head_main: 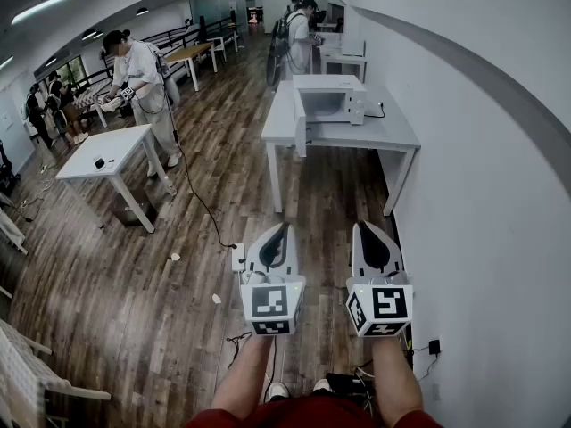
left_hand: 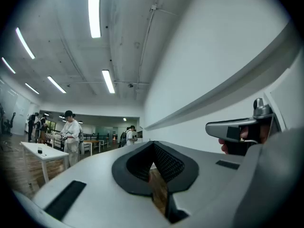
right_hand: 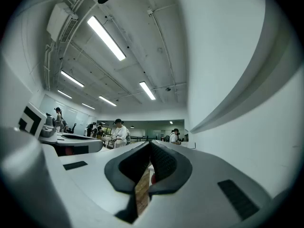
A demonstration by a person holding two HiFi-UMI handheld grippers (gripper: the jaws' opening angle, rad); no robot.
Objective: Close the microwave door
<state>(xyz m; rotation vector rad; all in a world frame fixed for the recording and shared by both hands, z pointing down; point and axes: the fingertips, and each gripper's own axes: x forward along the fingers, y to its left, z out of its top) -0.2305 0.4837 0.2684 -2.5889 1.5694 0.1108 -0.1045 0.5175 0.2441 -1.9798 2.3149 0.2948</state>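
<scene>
A white microwave (head_main: 332,99) stands on a grey table (head_main: 393,135) by the right wall, well ahead of me in the head view. Its door (head_main: 301,125) hangs open at the left, over the table's edge. My left gripper (head_main: 282,228) and right gripper (head_main: 365,226) are held side by side low in that view, far short of the table, both shut with nothing between the jaws. In the left gripper view the closed jaws (left_hand: 153,145) point roughly level into the room, and the right gripper's handle (left_hand: 237,129) shows beside them. The right gripper view shows its own closed jaws (right_hand: 151,144).
A white wall (head_main: 482,150) runs close along my right. A white table (head_main: 103,154) stands at the left with a person in white (head_main: 143,78) behind it. More people (head_main: 299,34) stand beyond the microwave. A black cable (head_main: 207,210) and a power strip (head_main: 239,257) lie on the wooden floor.
</scene>
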